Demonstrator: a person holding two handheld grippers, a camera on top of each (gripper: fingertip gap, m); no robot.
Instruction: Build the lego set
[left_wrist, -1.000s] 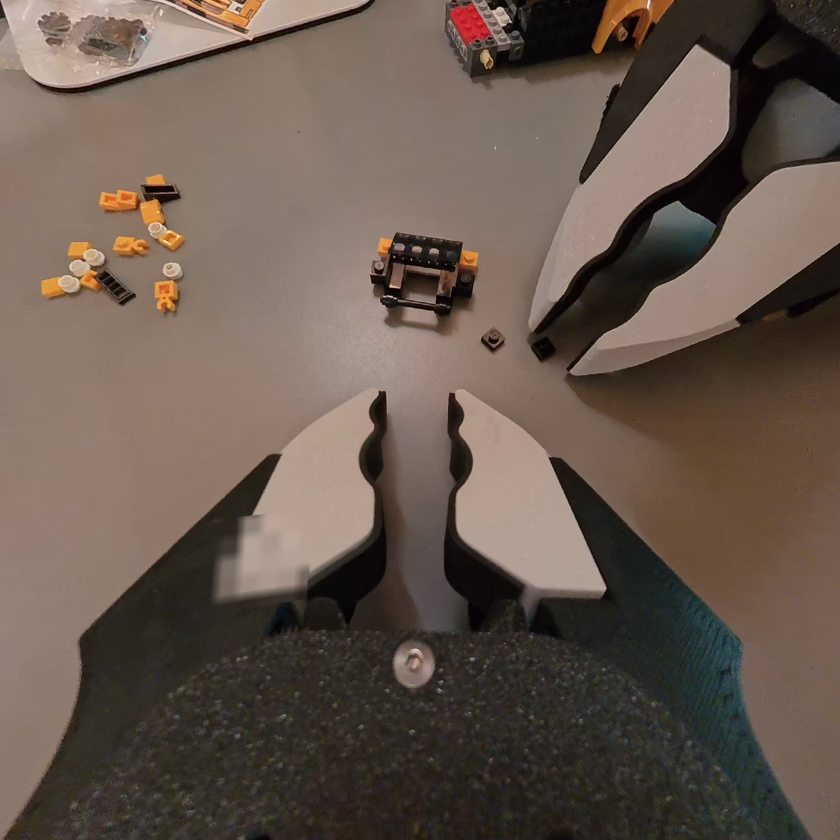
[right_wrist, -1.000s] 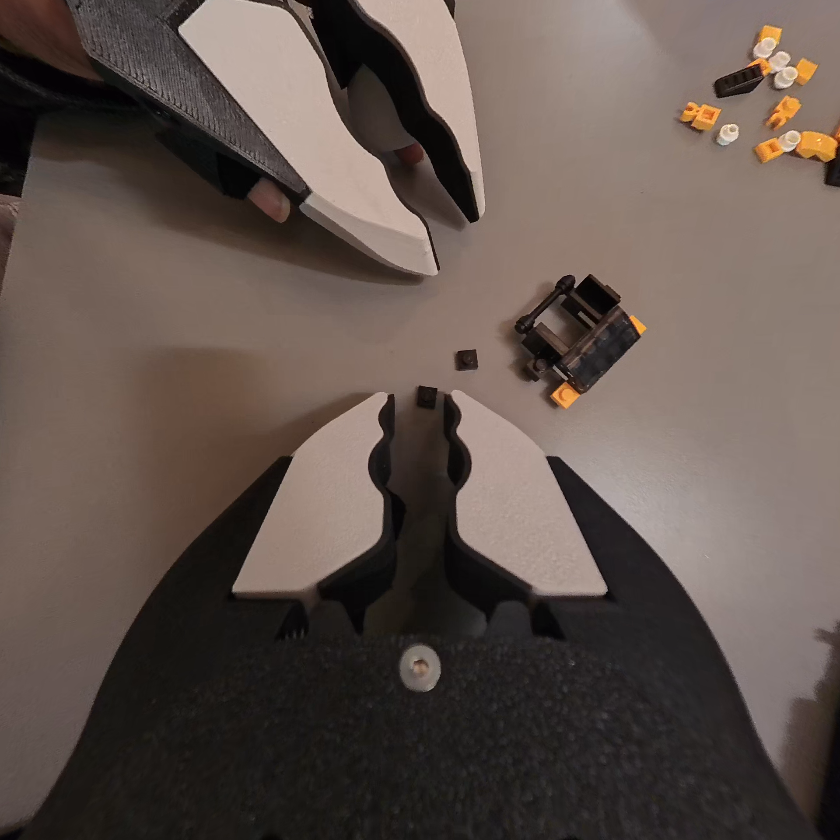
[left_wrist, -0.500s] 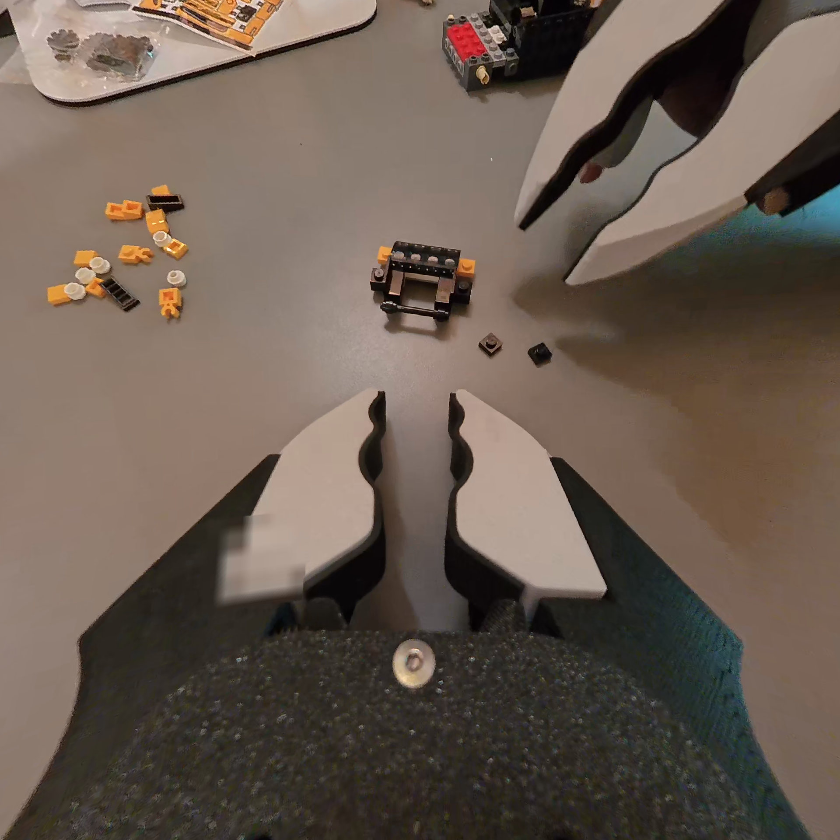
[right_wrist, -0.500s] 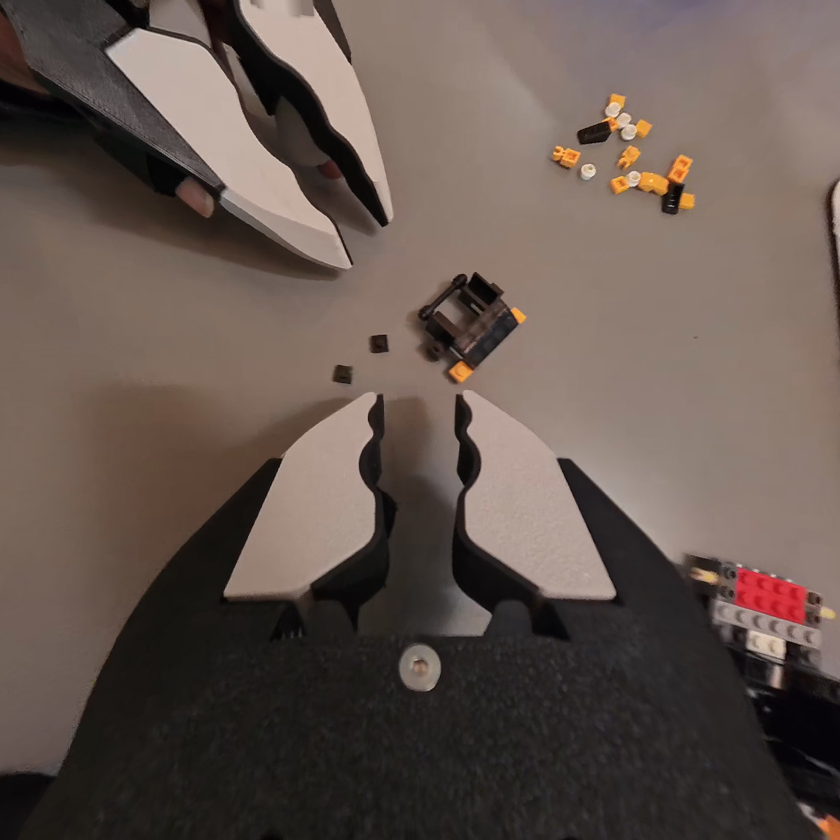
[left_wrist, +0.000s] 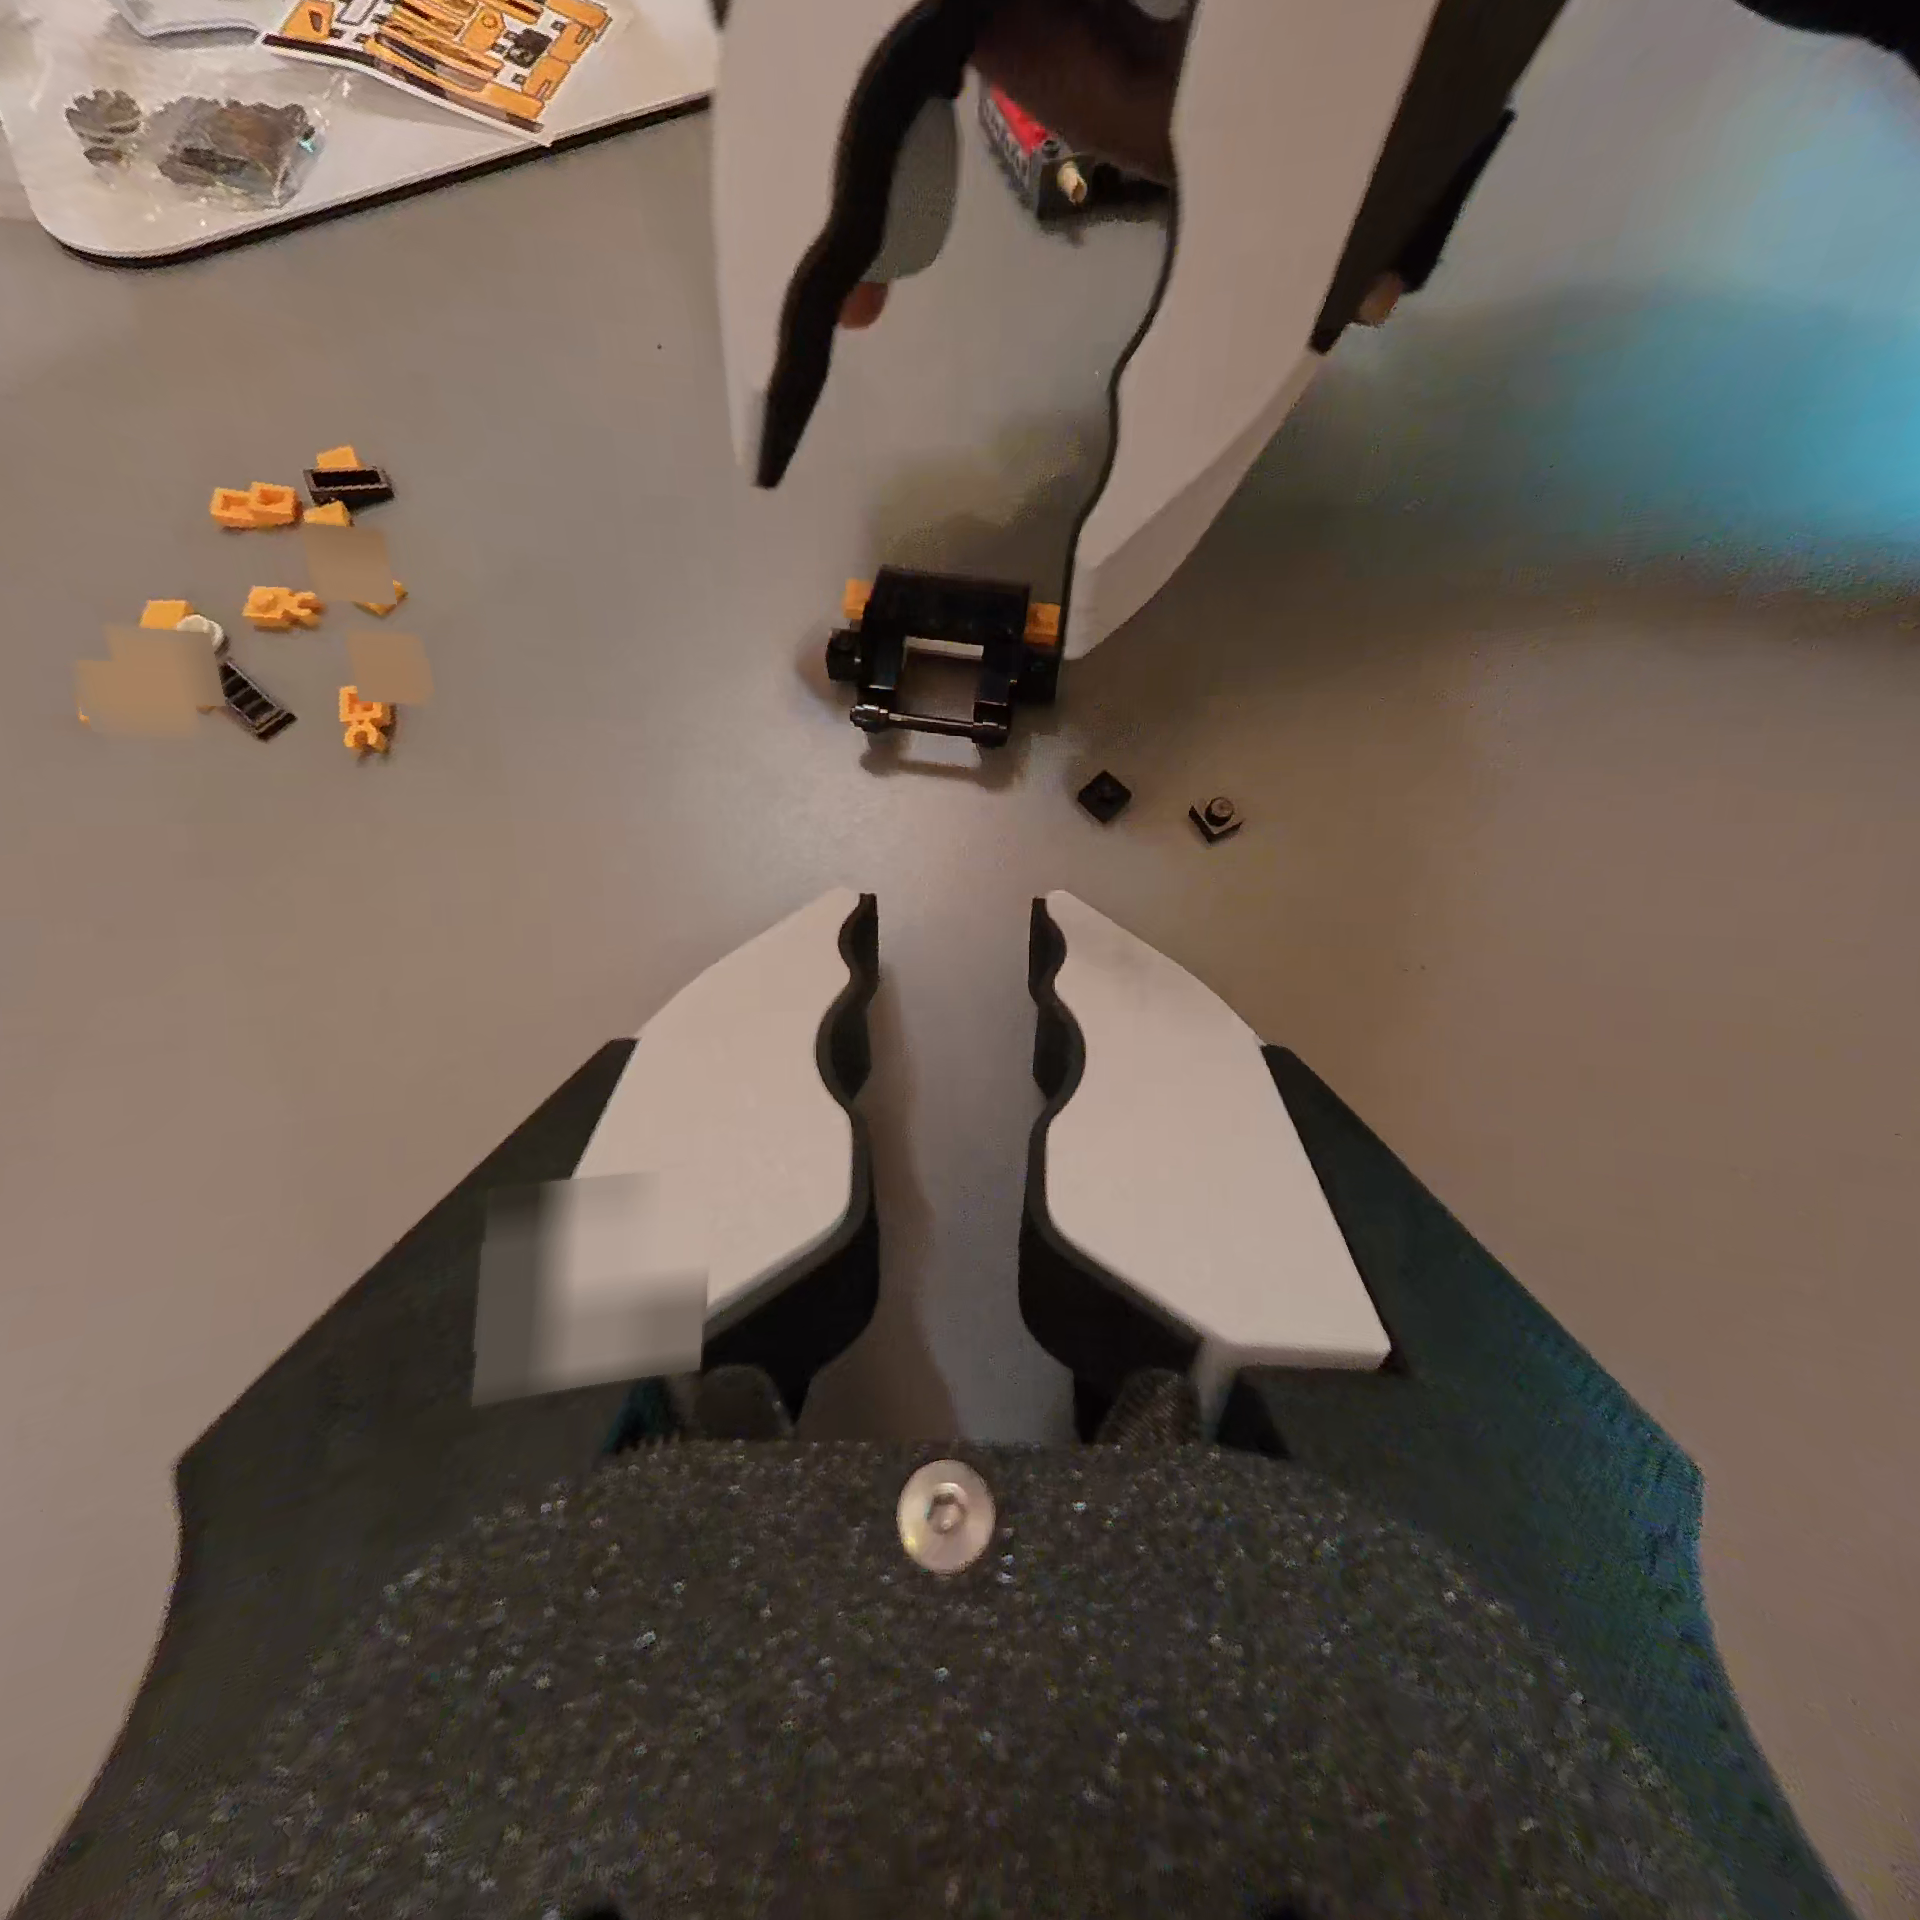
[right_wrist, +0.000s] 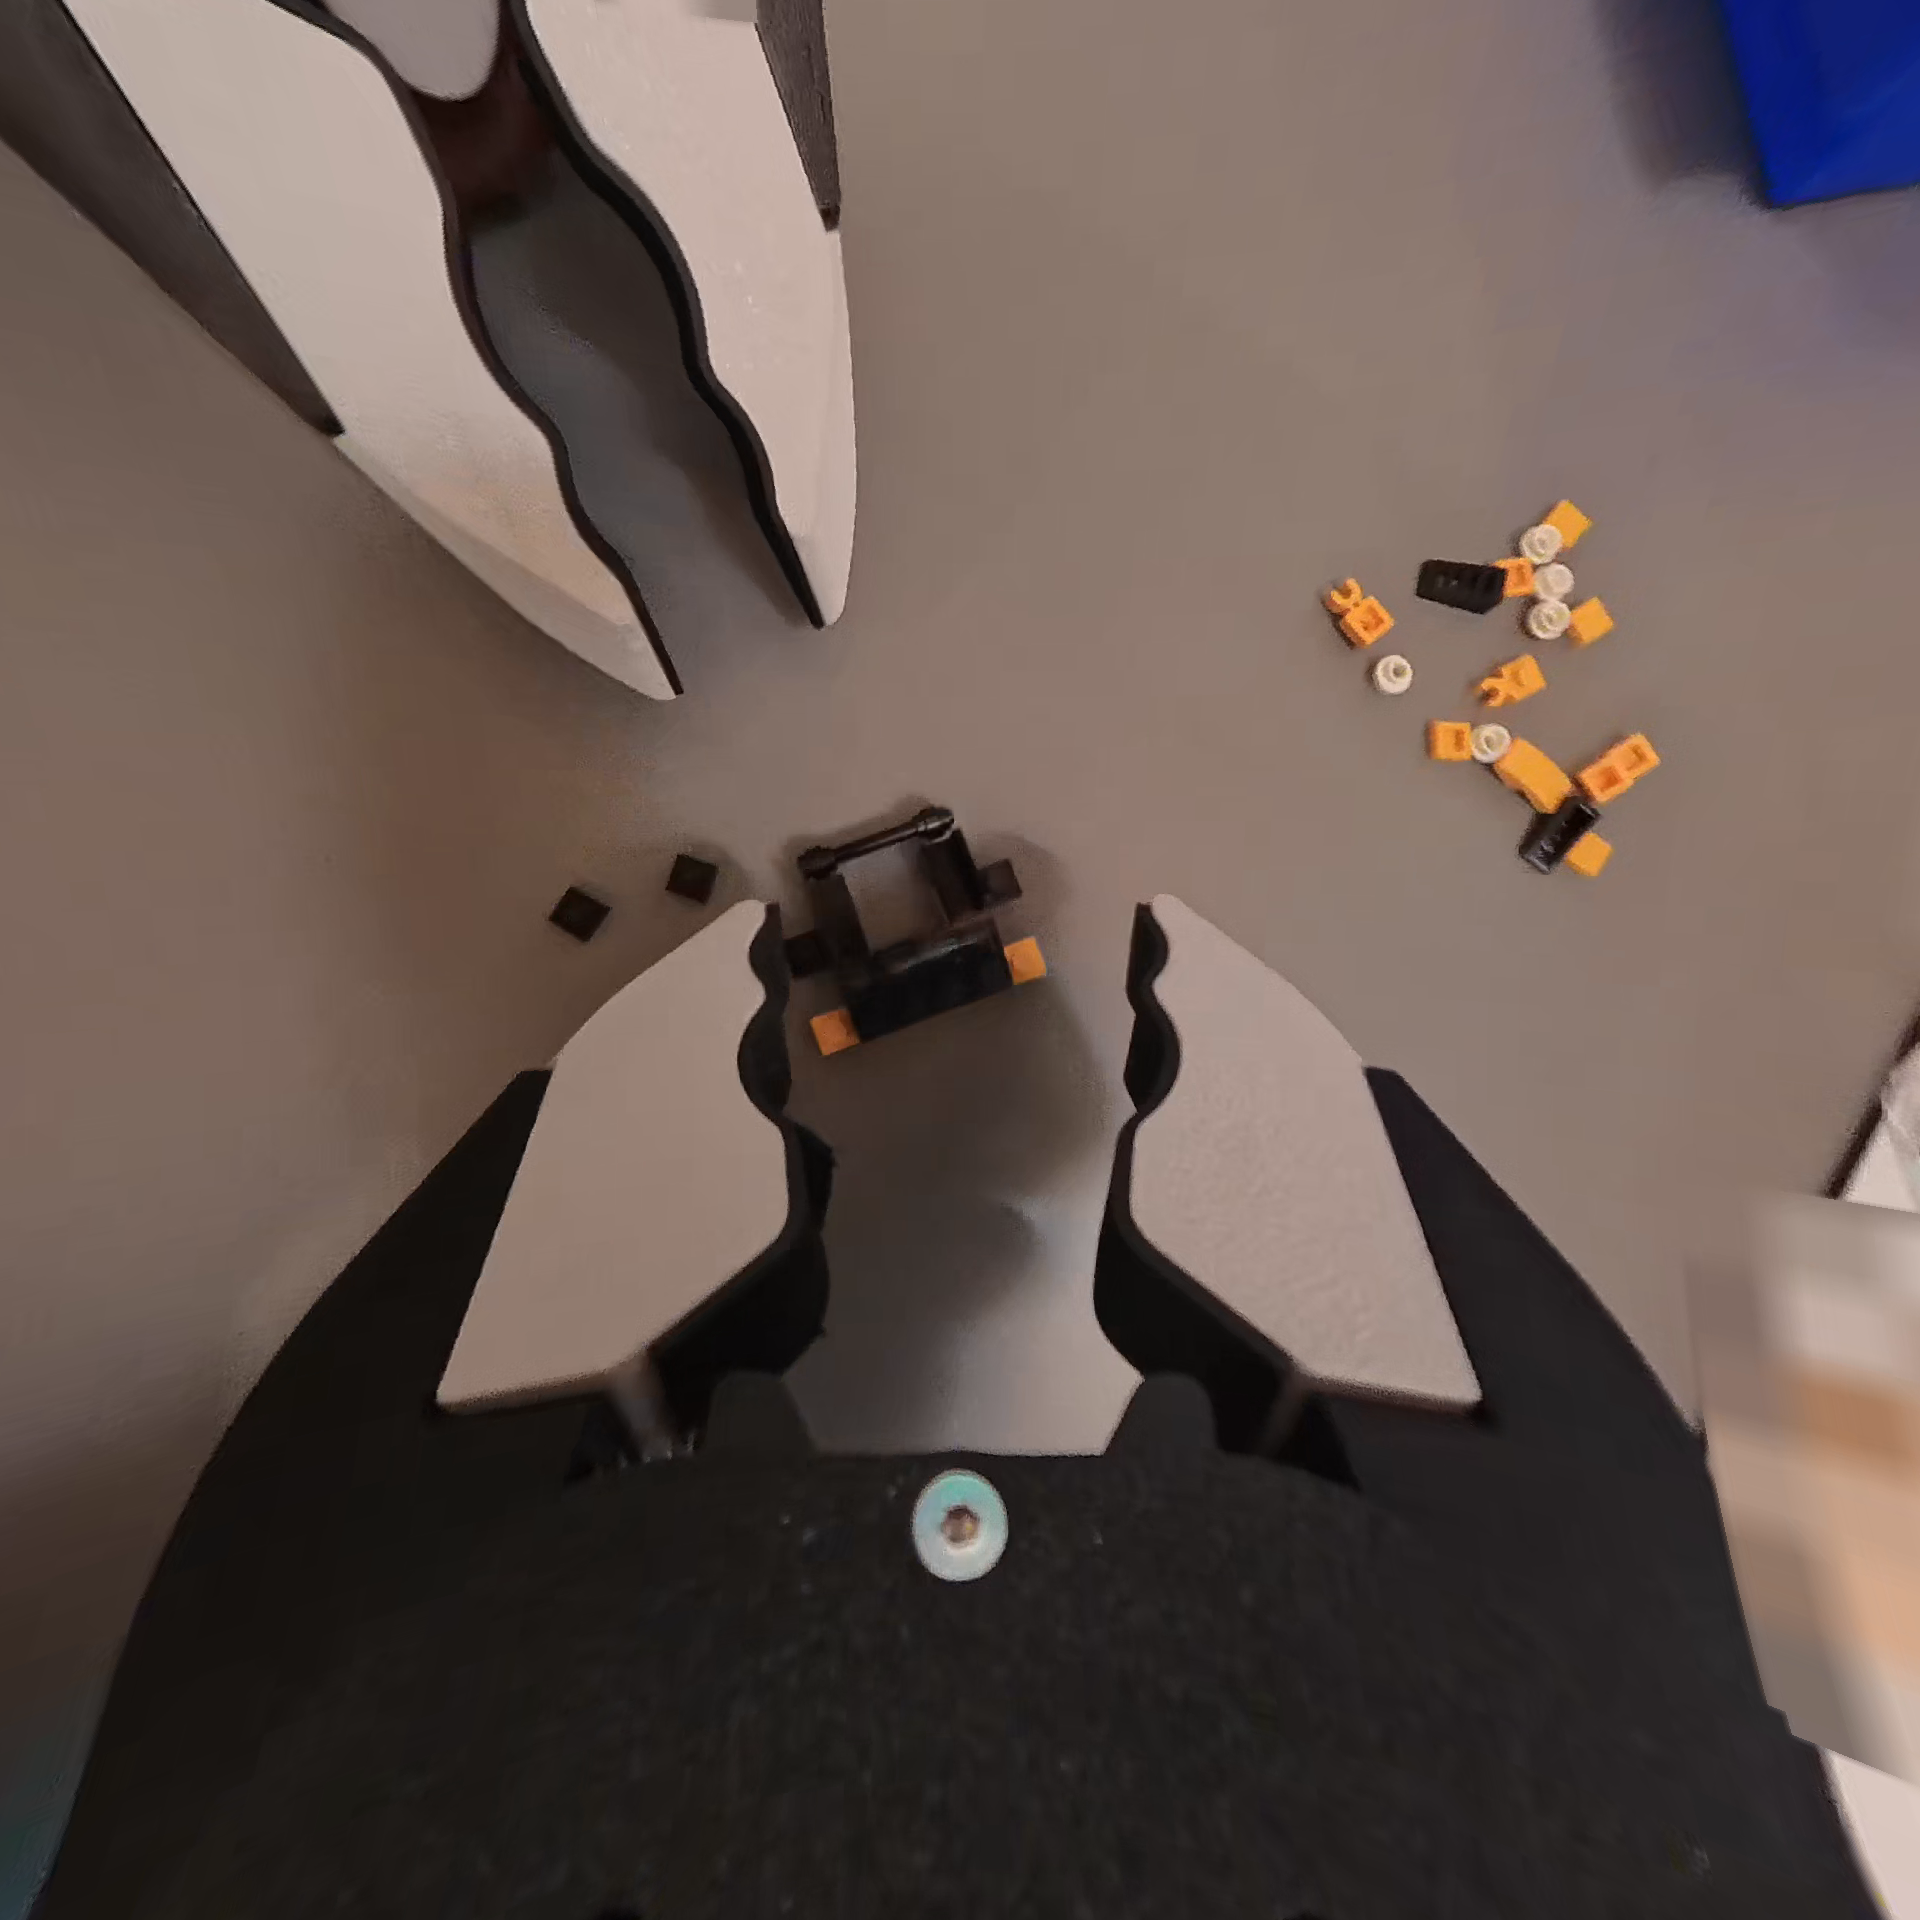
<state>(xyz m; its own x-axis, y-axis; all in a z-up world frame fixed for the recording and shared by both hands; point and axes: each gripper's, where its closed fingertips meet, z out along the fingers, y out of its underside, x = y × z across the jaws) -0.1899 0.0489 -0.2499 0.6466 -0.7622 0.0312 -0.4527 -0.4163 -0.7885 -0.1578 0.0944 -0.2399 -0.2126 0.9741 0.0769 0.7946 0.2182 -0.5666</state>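
A small black and orange lego sub-assembly (left_wrist: 940, 660) lies on the grey table; it also shows in the right wrist view (right_wrist: 909, 935). My right gripper (right_wrist: 951, 914) is open wide, its fingertips to either side of the assembly, the left one close to it. In the left wrist view the right gripper (left_wrist: 925, 561) comes down from above. Two tiny black pieces (left_wrist: 1104, 795) (left_wrist: 1216, 816) lie just beside the assembly, also seen in the right wrist view (right_wrist: 691, 876) (right_wrist: 579, 914). My left gripper (left_wrist: 954, 904) is open and empty, a little short of the assembly.
A scatter of small orange, white and black pieces (left_wrist: 270, 603) lies to the left, also in the right wrist view (right_wrist: 1517, 686). A white board (left_wrist: 343, 166) with an instruction sheet and a bag of parts is at the far left. A partly built model (left_wrist: 1049, 156) stands behind. There is about 6 cm between the tips of the two grippers.
My right gripper has swung from the two tiny black pieces over to the sub-assembly, opened wider and come down around it. My left gripper has held still.
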